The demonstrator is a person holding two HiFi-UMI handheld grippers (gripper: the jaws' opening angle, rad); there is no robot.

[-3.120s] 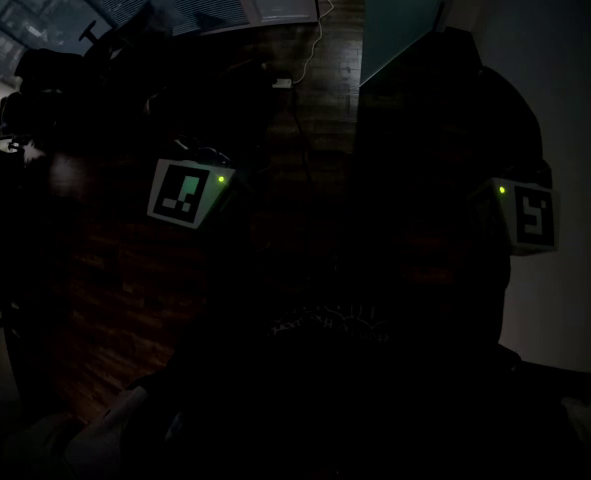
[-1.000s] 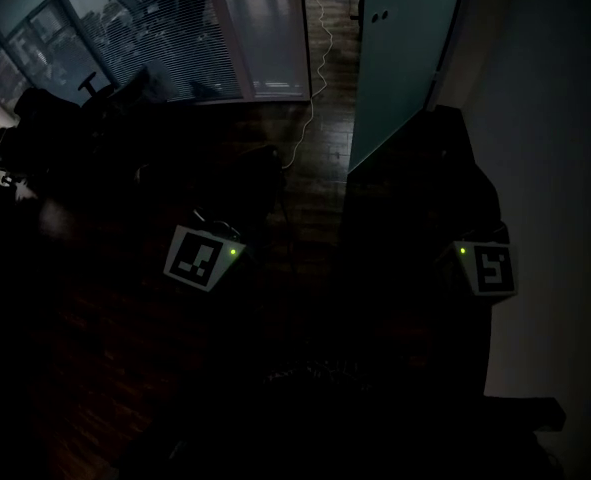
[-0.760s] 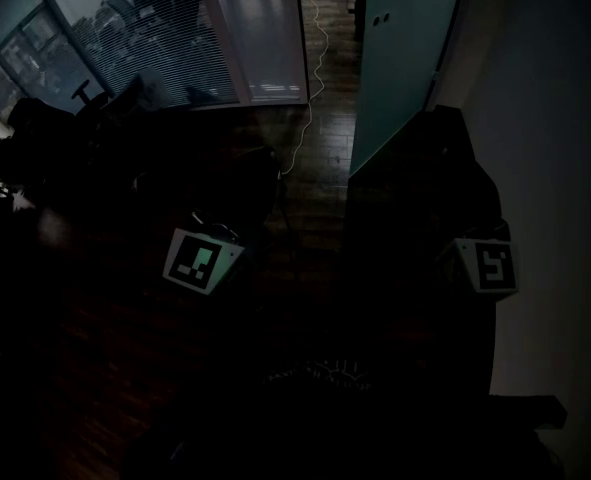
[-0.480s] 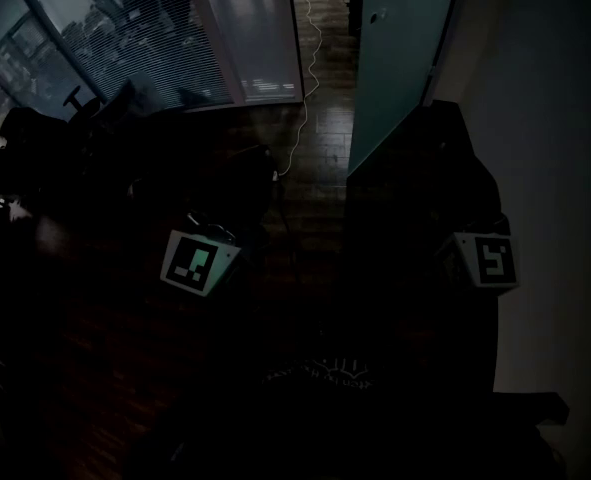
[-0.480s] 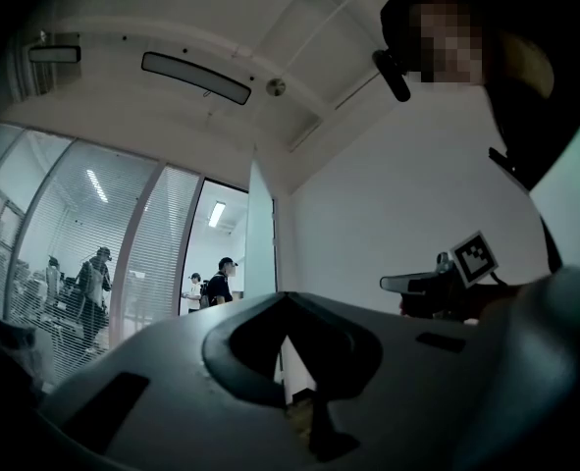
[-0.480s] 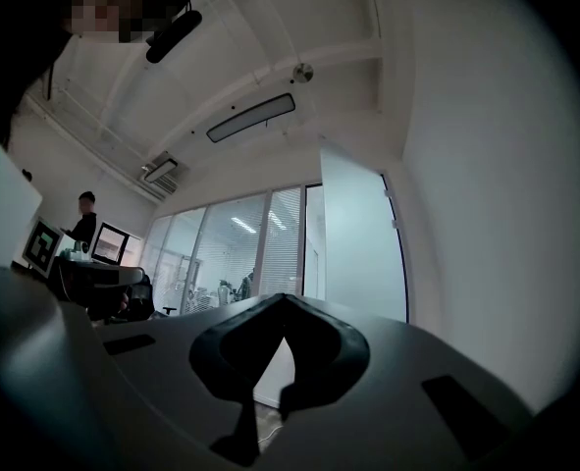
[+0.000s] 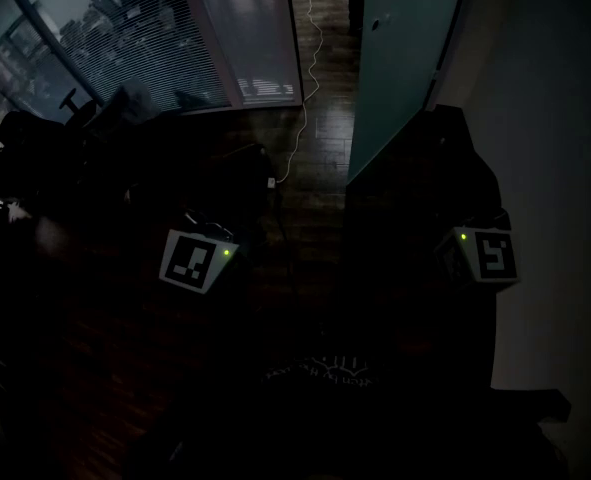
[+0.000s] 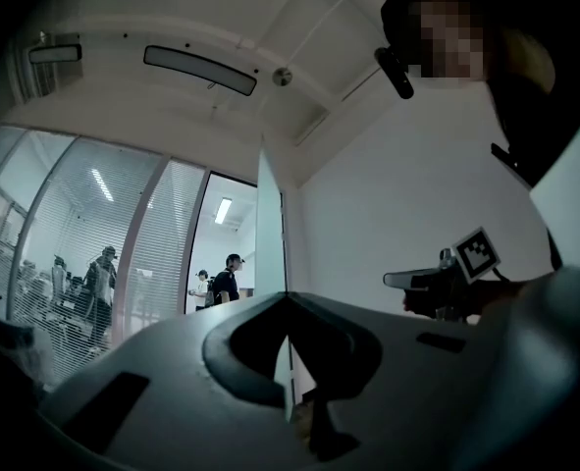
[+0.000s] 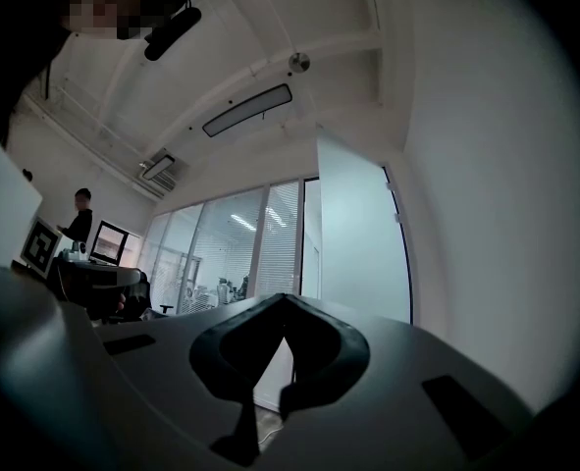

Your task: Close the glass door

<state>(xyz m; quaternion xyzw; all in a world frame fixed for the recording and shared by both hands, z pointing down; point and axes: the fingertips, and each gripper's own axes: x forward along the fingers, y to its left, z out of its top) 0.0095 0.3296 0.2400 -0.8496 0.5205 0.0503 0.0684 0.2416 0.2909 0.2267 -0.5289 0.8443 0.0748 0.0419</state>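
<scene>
The frosted glass door (image 7: 405, 58) stands open ahead, its leaf swung toward the white wall on the right. It shows edge-on (image 8: 270, 234) in the left gripper view and as a pale panel (image 9: 363, 243) in the right gripper view. My left gripper (image 8: 288, 297) has its jaw tips together with nothing between them. My right gripper (image 9: 285, 297) is also shut and empty. In the dark head view only their marker cubes show, the left cube (image 7: 197, 260) and the right cube (image 7: 483, 256). Both are well short of the door.
A glass partition with blinds (image 7: 145, 38) runs to the left of the doorway, with people (image 8: 226, 278) beyond it. A white cable (image 7: 300, 118) trails across the dark wooden floor. Dark chairs (image 7: 35, 148) stand at the left. A white wall (image 7: 555, 168) closes the right side.
The partition, cable and door have shifted slightly in the head view as the person walks toward the doorway. Both marker cubes keep their places in front of the body.
</scene>
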